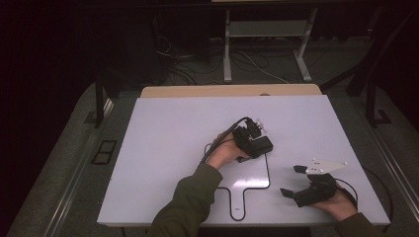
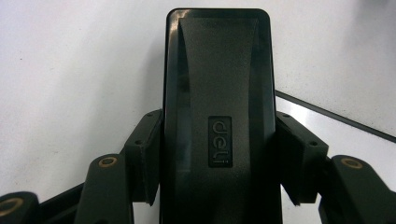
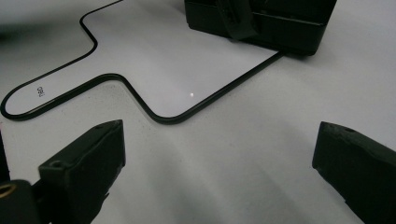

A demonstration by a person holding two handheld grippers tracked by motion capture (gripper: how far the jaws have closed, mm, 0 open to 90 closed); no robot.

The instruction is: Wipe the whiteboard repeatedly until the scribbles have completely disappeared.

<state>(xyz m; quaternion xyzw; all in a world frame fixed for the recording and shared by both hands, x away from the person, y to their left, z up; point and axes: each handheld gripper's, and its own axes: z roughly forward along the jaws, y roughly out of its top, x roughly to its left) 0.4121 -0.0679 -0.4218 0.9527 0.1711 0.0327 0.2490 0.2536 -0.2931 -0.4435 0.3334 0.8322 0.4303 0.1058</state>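
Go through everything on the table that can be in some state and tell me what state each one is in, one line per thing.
Black deli eraser: clamped between the left jaws, at the board's black edge line.
Left gripper: shut on the eraser.
Right gripper: jaws wide open, nothing between them, low over the table.
Paddle-shaped whiteboard: lying flat, its white face showing no marks.

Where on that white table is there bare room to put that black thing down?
The left half of the white table, left of the left gripper and its black eraser, is bare, as is the far strip. It is crowded at the paddle-shaped outline and near the open right gripper.
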